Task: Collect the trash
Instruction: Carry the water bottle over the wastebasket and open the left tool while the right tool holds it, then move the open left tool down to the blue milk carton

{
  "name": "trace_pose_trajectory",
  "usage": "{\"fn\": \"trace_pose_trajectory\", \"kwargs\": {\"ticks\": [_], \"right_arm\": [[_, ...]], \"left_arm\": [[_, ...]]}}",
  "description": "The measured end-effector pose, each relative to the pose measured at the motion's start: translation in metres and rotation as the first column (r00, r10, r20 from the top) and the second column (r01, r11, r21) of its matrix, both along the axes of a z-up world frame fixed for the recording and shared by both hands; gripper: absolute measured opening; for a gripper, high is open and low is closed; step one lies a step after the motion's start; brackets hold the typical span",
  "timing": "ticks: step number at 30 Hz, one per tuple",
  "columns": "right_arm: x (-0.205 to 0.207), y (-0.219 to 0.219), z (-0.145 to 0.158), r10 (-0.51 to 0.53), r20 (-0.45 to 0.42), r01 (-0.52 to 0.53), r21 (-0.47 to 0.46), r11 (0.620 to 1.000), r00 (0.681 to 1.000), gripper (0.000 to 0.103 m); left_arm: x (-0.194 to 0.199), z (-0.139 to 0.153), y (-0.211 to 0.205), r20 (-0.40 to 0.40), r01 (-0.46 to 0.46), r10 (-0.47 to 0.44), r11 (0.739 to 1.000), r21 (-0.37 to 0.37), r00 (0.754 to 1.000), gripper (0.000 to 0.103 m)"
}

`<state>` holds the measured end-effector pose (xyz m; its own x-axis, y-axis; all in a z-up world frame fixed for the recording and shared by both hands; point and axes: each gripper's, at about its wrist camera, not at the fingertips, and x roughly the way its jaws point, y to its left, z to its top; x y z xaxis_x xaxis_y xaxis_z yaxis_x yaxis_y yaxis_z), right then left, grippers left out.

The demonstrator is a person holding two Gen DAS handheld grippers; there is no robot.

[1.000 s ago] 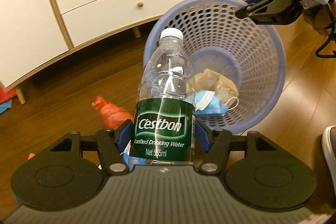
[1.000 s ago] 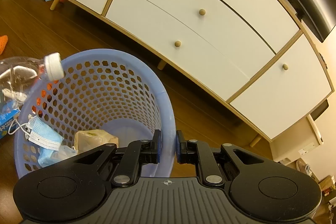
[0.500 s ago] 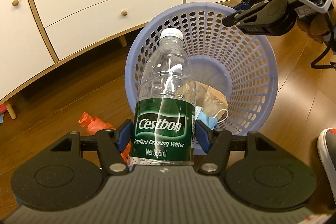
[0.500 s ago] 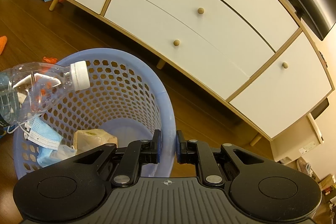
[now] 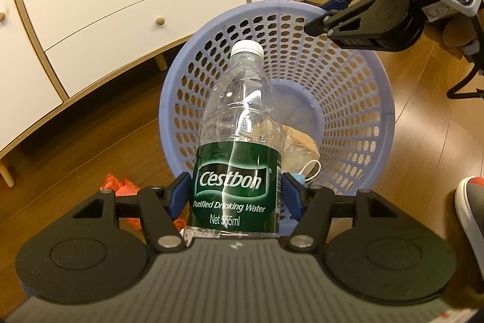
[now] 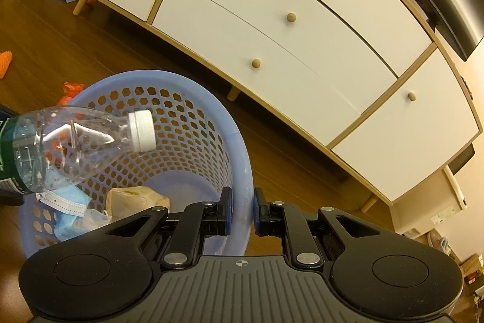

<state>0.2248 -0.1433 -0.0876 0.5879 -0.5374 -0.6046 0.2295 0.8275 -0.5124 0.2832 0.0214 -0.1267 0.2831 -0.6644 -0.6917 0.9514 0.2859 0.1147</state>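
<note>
- Between your left gripper's (image 5: 236,199) blue pads sits a clear plastic bottle (image 5: 239,123), ribbed and empty-looking, pinched at its glossy green label; its white cap points into the mouth of the basket (image 5: 357,99).
- That basket is lilac plastic, round, its wall pierced with small holes, and it is tipped so the opening faces your left camera.
- Your right gripper (image 6: 240,214) is clamped on the basket's rim, one pad inside the wall and one outside.
- Inside lie a crumpled brown paper bag (image 6: 136,199) and a blue face mask (image 6: 69,211); from the left view the bottle covers most of both.
- Only the left view shows the crumpled orange wrapper (image 5: 121,186) on the wood floor beside the basket, partly cut off by your gripper, and a shoe edge (image 5: 469,208) at the right border.
- Only the right view shows the bottle from the side, its base cut off at the left edge, plus the white dresser (image 6: 272,29) with round wooden knobs.
</note>
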Motion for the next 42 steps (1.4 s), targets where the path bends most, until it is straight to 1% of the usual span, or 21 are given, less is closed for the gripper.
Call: {"fn": "trace_pose_trajectory", "kwargs": {"ticks": [4,7,9,11,12,13,14,16,20,24,28,32,34,38,40,42], "right_arm": [[0.0,-0.001,0.0,0.001,0.001,-0.001,0.001,1.0,1.0,0.01],[-0.001,0.0,0.0,0.003,0.003,-0.003,0.0,1.0,1.0,0.01],[-0.001,0.0,0.0,0.004,0.003,-0.004,0.0,1.0,1.0,0.01],[-0.002,0.0,0.0,0.004,0.003,-0.004,-0.002,1.0,1.0,0.01],[-0.002,-0.001,0.0,0.003,0.002,-0.003,-0.003,1.0,1.0,0.01],[-0.002,-0.001,0.0,0.001,0.003,-0.001,-0.001,1.0,1.0,0.01],[-0.002,-0.001,0.0,0.002,0.003,-0.002,0.0,1.0,1.0,0.01],[-0.002,0.0,-0.001,0.004,0.002,-0.004,-0.004,1.0,1.0,0.01],[-0.001,0.0,-0.001,0.0,0.002,0.0,-0.001,1.0,1.0,0.01],[-0.001,-0.001,0.0,-0.003,0.002,0.003,0.001,1.0,1.0,0.01],[0.0,-0.001,0.0,-0.005,0.003,0.005,0.002,1.0,1.0,0.01],[0.0,-0.003,0.0,-0.011,0.003,0.011,0.007,1.0,1.0,0.01],[0.001,-0.004,0.0,-0.016,0.005,0.016,0.008,1.0,1.0,0.01],[0.002,-0.004,0.001,-0.02,0.006,0.02,0.013,1.0,1.0,0.01],[0.002,-0.003,0.001,-0.019,0.006,0.019,0.012,1.0,1.0,0.01],[0.001,-0.003,0.001,-0.017,0.006,0.016,0.013,1.0,1.0,0.01]], "left_arm": [[0.001,-0.001,-0.005,0.001,0.014,-0.014,1.0,0.011,1.0,0.06],[0.001,-0.002,-0.015,0.014,0.038,-0.038,0.999,0.034,0.999,0.06],[0.003,-0.003,-0.024,0.005,0.063,-0.064,0.996,0.059,0.998,0.061],[0.004,-0.003,-0.029,0.005,0.059,-0.059,0.996,0.067,0.998,0.062],[0.006,-0.002,-0.029,0.006,0.046,-0.046,0.998,0.053,0.999,0.063],[0.008,0.001,-0.026,0.006,0.028,-0.028,0.999,0.026,1.0,0.069],[0.011,0.006,-0.021,-0.004,0.01,-0.01,1.0,-0.011,1.0,0.08],[0.02,0.014,-0.009,-0.04,-0.031,0.028,0.997,-0.077,0.999,0.088],[0.033,0.029,0.013,-0.071,-0.119,0.109,0.981,-0.154,0.991,0.088],[0.039,0.032,0.039,-0.089,-0.189,0.176,0.965,-0.183,0.98,0.088],[0.046,0.025,0.07,-0.139,-0.282,0.259,0.941,-0.186,0.956,0.088],[0.057,0.014,0.104,-0.172,-0.375,0.347,0.912,-0.168,0.922,0.087],[0.061,0.006,0.119,-0.179,-0.417,0.391,0.897,-0.147,0.903,0.087],[0.065,-0.014,0.147,-0.211,-0.502,0.474,0.859,-0.103,0.855,0.087],[0.065,-0.026,0.155,-0.229,-0.531,0.505,0.844,-0.07,0.832,0.085],[0.062,-0.036,0.159,-0.224,-0.537,0.516,0.843,-0.041,0.827,0.084]]}}
